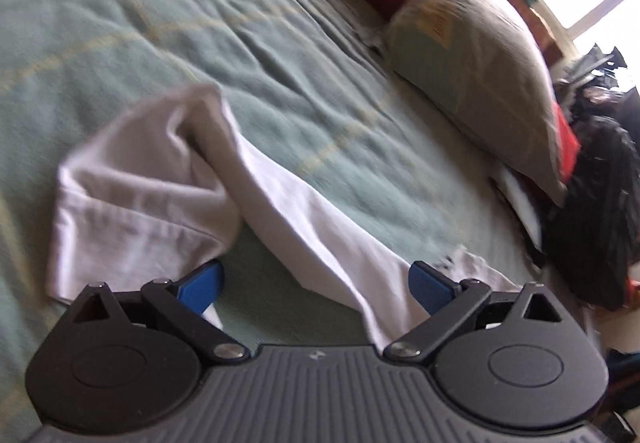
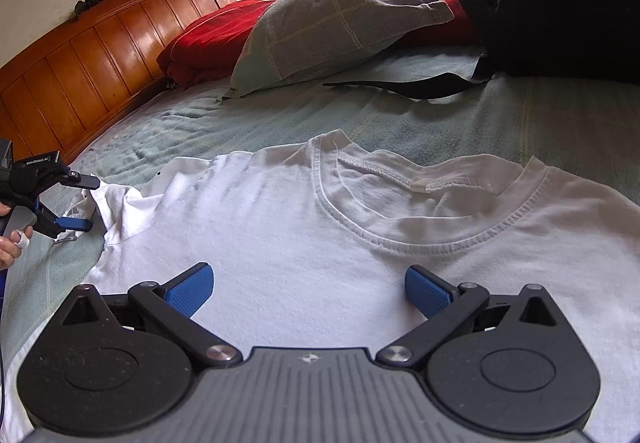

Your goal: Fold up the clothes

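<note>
A white T-shirt point(image 2: 280, 227) lies face up on the green bedspread point(image 2: 440, 123), collar point(image 2: 400, 239) toward the pillows. My right gripper point(image 2: 308, 289) hovers open just over the chest, below the collar, with nothing between its blue pads. In the left wrist view the shirt's sleeve point(image 1: 136, 195) lies rumpled and folded over, and a band of white cloth runs down to the right. My left gripper point(image 1: 316, 285) is open, its pads either side of that cloth. In the right wrist view the left gripper point(image 2: 86, 203) is at the sleeve's edge, held by a hand point(image 2: 12, 243).
A grey pillow point(image 2: 340, 19) and a red blanket point(image 2: 208, 39) lie against the wooden headboard point(image 2: 80, 63). A black backpack point(image 2: 560, 3) sits at the far right, its strap point(image 2: 400, 87) trailing onto the bedspread just beyond the collar. The left wrist view is motion-blurred.
</note>
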`<action>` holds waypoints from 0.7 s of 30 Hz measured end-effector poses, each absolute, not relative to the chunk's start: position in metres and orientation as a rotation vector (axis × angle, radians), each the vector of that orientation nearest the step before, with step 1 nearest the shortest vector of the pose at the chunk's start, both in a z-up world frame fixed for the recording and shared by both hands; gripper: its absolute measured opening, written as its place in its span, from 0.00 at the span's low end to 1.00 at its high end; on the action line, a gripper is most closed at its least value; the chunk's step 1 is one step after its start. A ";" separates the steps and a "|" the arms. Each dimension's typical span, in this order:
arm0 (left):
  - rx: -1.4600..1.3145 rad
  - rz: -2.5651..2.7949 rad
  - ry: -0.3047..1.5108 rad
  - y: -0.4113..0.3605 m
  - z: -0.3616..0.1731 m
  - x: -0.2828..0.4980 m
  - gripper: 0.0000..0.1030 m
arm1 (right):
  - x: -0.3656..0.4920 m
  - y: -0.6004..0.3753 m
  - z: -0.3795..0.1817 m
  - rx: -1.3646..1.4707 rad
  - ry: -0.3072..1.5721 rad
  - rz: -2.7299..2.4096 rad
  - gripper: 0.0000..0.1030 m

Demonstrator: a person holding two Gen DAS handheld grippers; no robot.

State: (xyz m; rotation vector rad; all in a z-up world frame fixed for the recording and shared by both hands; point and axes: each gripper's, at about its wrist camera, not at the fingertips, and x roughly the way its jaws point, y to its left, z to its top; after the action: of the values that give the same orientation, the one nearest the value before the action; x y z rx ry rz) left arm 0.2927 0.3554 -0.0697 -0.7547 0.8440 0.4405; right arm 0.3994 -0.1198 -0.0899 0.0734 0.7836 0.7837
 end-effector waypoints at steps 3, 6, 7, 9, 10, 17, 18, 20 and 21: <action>-0.704 0.584 0.865 0.378 -0.068 0.289 0.96 | 0.400 -0.120 -0.090 0.073 0.783 0.784 1.00; -0.674 0.681 0.827 0.408 -0.069 0.285 0.96 | 0.399 -0.120 -0.090 0.070 0.781 0.783 1.00; -0.658 0.719 0.812 0.421 -0.069 0.284 0.96 | 0.399 -0.119 -0.090 0.068 0.779 0.783 1.00; -0.630 0.804 0.786 0.445 -0.068 0.282 0.96 | 0.399 -0.119 -0.091 0.062 0.775 0.783 1.00; -0.620 0.851 0.773 0.457 -0.067 0.280 0.96 | 0.399 -0.118 -0.091 0.060 0.773 0.783 1.00; -0.671 0.858 0.698 0.478 -0.045 0.255 0.95 | 0.398 -0.118 -0.092 0.051 0.766 0.782 1.00; -0.673 0.816 0.709 0.471 -0.042 0.259 0.96 | 0.398 -0.118 -0.092 0.051 0.765 0.782 1.00; -0.640 0.731 0.741 0.457 -0.034 0.274 0.96 | 0.398 -0.118 -0.092 0.050 0.765 0.782 1.00; -0.617 0.686 0.754 0.448 -0.029 0.285 0.96 | 0.398 -0.118 -0.092 0.049 0.765 0.782 1.00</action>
State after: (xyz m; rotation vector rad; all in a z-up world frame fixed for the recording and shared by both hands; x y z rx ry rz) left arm 0.2851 0.4485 -0.0290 -0.6168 0.7544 0.6856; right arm 0.3981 -0.1176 -0.0921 0.0495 0.7651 0.7820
